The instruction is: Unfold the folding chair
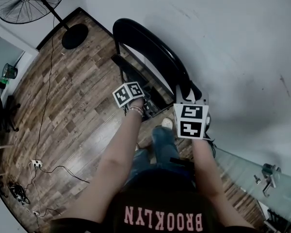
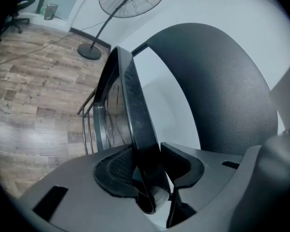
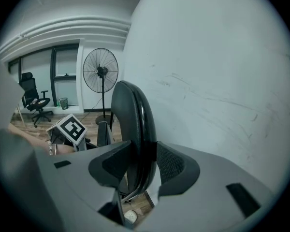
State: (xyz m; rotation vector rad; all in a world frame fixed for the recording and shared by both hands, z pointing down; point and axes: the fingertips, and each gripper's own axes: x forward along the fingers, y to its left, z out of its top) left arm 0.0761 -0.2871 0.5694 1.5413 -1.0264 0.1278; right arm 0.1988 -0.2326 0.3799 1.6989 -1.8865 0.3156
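Head view: a black folding chair [image 1: 150, 52] stands folded beside the white wall [image 1: 233, 42] at right; left gripper [image 1: 132, 87] and right gripper [image 1: 185, 93] meet its near end. Left gripper view: narrowed jaws pinch a thin panel [image 2: 133, 110] (probably the seat). Right gripper view: jaws clamp the backrest [image 3: 130, 115]; best to steady the backrest and draw the seat leftward.

Right gripper [image 3: 144, 161]: jaws clamped on the folding chair [image 3: 133, 112], one pad pressed to each side of its dark rounded edge.
Folding chair: black, standing upright, its curved panel rising from between the jaws, close to the white wall [image 3: 217, 71].
Left gripper's marker cube [image 3: 71, 127]: left of the chair, just above a person's forearm [image 3: 31, 140] that wears a bracelet.
Background: standing fan [image 3: 100, 76], office chair [image 3: 34, 100] and green bin [image 3: 63, 103] by the windows.
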